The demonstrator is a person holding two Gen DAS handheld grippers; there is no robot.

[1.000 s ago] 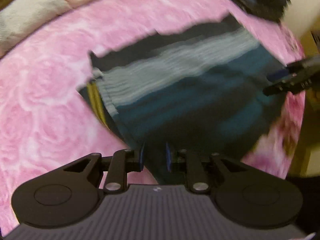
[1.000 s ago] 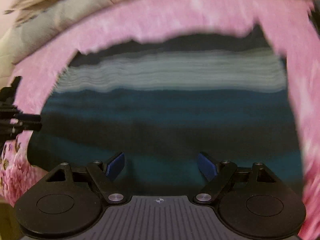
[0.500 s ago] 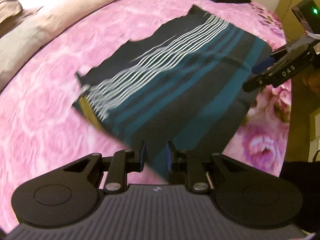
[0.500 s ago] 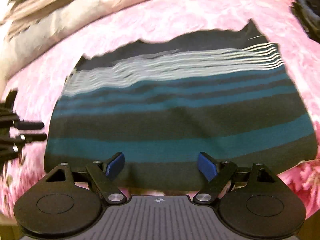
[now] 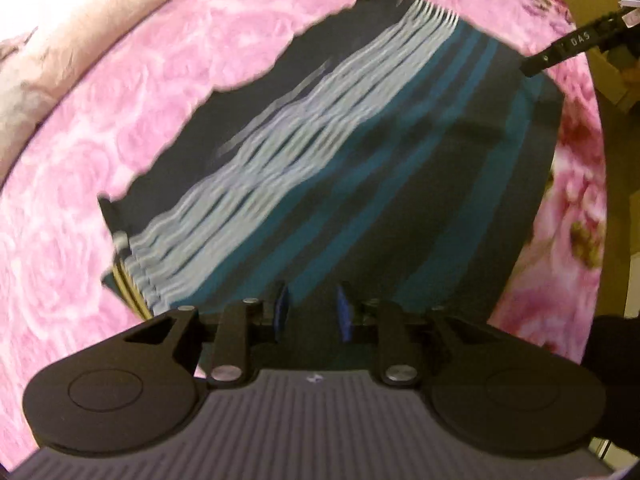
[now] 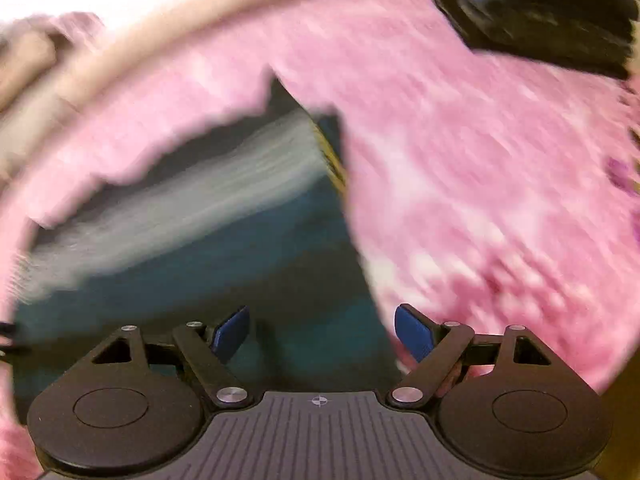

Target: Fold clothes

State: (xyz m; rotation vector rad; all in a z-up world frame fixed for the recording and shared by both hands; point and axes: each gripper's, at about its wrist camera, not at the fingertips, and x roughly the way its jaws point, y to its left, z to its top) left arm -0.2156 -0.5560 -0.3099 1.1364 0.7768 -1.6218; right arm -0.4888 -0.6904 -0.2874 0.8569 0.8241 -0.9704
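A dark striped garment (image 5: 360, 168) with teal and white stripes lies flat on the pink floral bedspread (image 5: 80, 184). My left gripper (image 5: 311, 314) hovers over its near edge, jaws a small way apart with nothing between them. My right gripper (image 6: 322, 330) is wide open and empty over the garment's (image 6: 200, 248) near right corner; that view is blurred by motion. The right gripper's tip (image 5: 560, 50) shows in the left wrist view at the garment's far right corner.
A stack of dark folded clothes (image 6: 540, 12) lies at the far right of the bed. A beige blanket or pillow (image 5: 52, 60) runs along the far left edge. The bed's edge and a wooden surface (image 5: 616, 80) are to the right.
The left gripper's jaws have parted slightly and it has moved in over the garment's edge. The right gripper has swung sideways toward a corner of the garment, blurring its view.
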